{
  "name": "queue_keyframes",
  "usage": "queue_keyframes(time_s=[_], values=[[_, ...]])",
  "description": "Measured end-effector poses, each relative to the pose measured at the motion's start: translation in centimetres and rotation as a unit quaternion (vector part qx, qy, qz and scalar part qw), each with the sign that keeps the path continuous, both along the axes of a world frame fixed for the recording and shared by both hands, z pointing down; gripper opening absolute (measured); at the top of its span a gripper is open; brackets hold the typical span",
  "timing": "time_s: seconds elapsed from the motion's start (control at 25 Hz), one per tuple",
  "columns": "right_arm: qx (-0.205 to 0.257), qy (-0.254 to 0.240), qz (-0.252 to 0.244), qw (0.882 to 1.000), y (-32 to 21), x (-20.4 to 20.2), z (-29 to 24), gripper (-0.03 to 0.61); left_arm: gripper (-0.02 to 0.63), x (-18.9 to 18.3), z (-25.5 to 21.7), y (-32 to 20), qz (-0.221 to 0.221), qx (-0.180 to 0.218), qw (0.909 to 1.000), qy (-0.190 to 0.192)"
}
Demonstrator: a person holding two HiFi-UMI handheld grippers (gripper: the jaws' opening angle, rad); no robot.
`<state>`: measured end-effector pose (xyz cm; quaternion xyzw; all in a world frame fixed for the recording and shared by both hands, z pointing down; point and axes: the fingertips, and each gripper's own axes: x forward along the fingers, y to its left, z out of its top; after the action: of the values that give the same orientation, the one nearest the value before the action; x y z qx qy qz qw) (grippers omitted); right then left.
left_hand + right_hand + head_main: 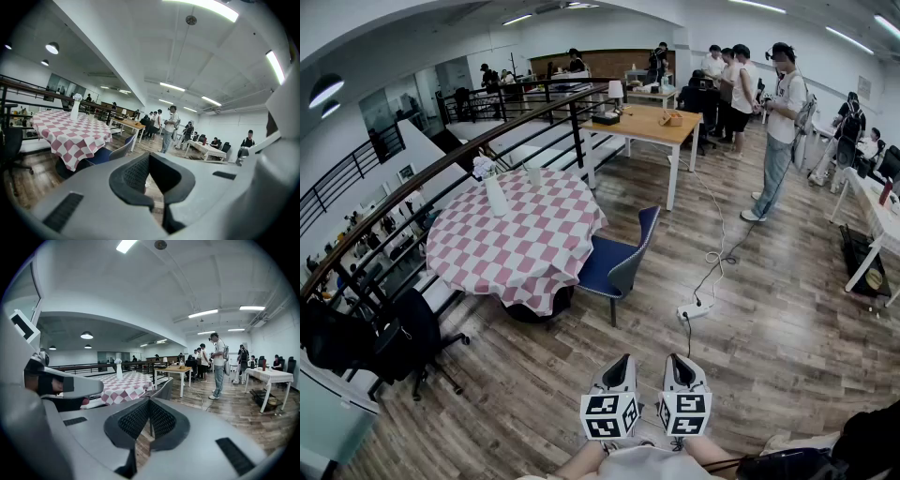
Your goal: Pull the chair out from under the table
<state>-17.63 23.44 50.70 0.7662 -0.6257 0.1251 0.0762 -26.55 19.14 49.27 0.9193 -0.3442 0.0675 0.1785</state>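
A blue chair stands with its seat partly under the right side of a round table covered in a red-and-white checked cloth. My left gripper and right gripper are side by side close to my body, well short of the chair, and both point toward it. Both are shut with nothing between the jaws. In the left gripper view the shut left gripper aims past the chair and table. In the right gripper view the chair back rises just beyond the shut right gripper.
A white vase stands on the checked table. A power strip with its cable lies on the wood floor right of the chair. A black office chair is at the left by the railing. People stand beyond a wooden table.
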Motion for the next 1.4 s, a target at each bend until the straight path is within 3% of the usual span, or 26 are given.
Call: queue_keyframes(time_s=[0.68, 1.4], values=[[0.005, -0.008, 0.019, 1.0, -0.8, 0.7, 0.3, 0.017, 0.003, 0.2, 0.5, -1.1, 0.012, -0.01, 0.9999, -0.001], [-0.053, -0.031, 0.125, 0.99, 1.0, 1.5, 5.1, 0.017, 0.003, -2.6, 2.8, -3.9, 0.064, -0.021, 0.9975, -0.022]])
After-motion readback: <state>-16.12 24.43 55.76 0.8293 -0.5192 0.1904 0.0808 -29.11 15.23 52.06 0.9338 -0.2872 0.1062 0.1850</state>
